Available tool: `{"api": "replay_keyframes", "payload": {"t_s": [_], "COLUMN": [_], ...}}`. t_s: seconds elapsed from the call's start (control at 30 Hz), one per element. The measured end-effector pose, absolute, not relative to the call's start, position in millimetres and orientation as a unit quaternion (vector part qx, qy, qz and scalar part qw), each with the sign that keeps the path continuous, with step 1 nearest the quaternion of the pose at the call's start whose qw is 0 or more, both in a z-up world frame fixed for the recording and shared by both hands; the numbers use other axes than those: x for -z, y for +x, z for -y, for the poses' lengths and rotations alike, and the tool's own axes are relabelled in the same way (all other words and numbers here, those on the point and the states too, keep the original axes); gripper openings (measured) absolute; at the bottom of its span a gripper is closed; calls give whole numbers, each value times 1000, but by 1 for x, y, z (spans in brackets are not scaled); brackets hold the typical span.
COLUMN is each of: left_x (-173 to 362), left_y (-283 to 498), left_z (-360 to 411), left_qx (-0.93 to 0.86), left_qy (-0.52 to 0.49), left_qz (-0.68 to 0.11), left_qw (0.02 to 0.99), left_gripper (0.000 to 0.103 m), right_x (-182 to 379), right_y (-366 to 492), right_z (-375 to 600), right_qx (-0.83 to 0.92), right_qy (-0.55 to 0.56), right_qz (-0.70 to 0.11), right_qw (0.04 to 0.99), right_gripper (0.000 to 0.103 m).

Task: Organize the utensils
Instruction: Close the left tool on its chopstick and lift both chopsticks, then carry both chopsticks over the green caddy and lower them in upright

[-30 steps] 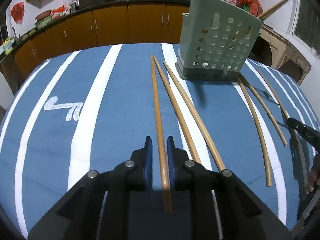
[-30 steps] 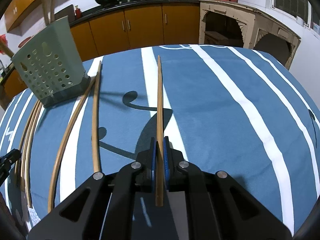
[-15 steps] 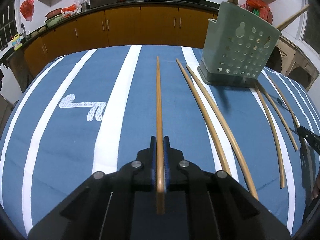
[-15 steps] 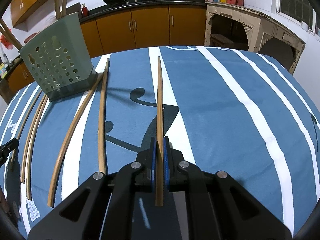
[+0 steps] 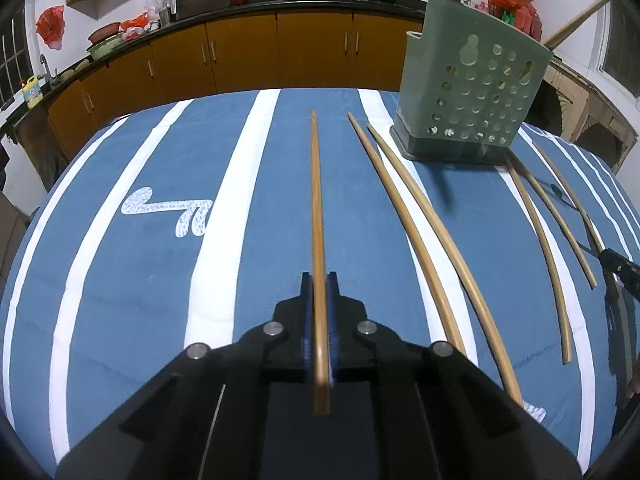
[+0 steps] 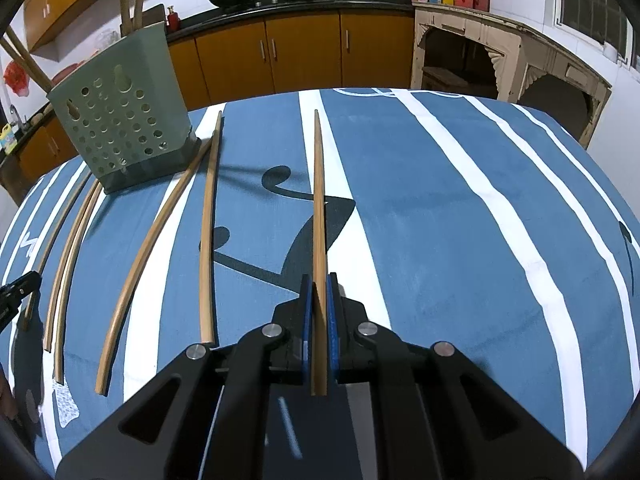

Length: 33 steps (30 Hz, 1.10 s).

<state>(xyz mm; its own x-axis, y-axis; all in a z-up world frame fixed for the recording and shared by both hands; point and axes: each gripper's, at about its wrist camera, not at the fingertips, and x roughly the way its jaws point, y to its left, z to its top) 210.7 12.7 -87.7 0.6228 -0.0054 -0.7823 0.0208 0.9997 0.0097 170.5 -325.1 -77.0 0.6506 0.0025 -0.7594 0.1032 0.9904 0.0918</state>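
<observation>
left tool (image 5: pixel 319 280) pinches one chopstick (image 5: pixel 317 200), left of the green holder (image 5: pixel 472 92) on the table (image 5: pixel 120 280). right tool (image 6: pixel 319 280) pinches another chopstick (image 6: pixel 318 192), right of the holder (image 6: pixel 120 116). likely step: carrying; next, tip each into the holder's open top.

Both views sharp, evenly lit from overhead indoor light. Strong fisheye bending; corners vignetted black. Right wrist view: dark, crisp shadows fall on the blue white-striped tablecloth (image 6: pixel 440 208). Mild glare on white wall tiles.
</observation>
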Motion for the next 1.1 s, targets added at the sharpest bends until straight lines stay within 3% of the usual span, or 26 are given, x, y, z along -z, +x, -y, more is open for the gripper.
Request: {"api": "replay_keyframes", "payload": {"t_s": [0.47,1.1], "left_x": [14,-62], "left_y": [193,179], "left_z": [-31,-35], "left_qx": [10,40], "left_qy": [24,-6], "left_qz": [-353,-259], "left_qw": [935,965], "left_gripper": [8,8], "right_x": [3,-46], "right_y": [150,141], "right_z": [341,345], "right_qx": [37,23], "right_qy": [56,71], "right_qz": [-311,-240], "right_qw": [948,968], "right_gripper": [8,8]}}
